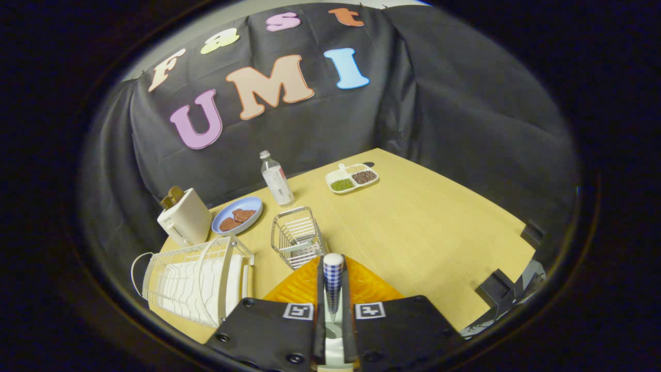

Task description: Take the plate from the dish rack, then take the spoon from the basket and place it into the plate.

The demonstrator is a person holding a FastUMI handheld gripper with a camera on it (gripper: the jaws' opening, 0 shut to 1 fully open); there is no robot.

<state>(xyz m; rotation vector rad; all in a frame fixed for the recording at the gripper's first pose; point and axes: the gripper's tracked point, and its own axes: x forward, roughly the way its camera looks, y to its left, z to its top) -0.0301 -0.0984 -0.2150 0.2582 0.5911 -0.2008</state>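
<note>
The gripper (333, 305) holds a spoon (333, 281) clamped between its two fingers, both pressing on the blue-checked handle, whose white rounded end points up and away from the camera while the bowl sits low between the black finger blocks. Directly beneath the fingers lies an orange plate (304, 287) on the pale wooden table (439, 243), its ribbed surface showing on either side of the spoon. Just beyond the plate, at about 11 o'clock from the fingertips, stands a wire basket (298, 237). At 9 o'clock from the gripper sits the white dish rack (196, 281), its wire frame close beside the plate. Farther off, at about 10 o'clock, a cream toaster (184, 219) stands with a slice poking from its slot, and a blue plate (237, 215) carrying reddish-brown pieces lies just beside it. A clear plastic bottle (276, 179) stands upright behind the basket, near 11 o'clock. At roughly 1 o'clock, well apart from the rest, a white divided dish (351, 178) holds green, brown and pale grains near the far edge of the table.
</note>
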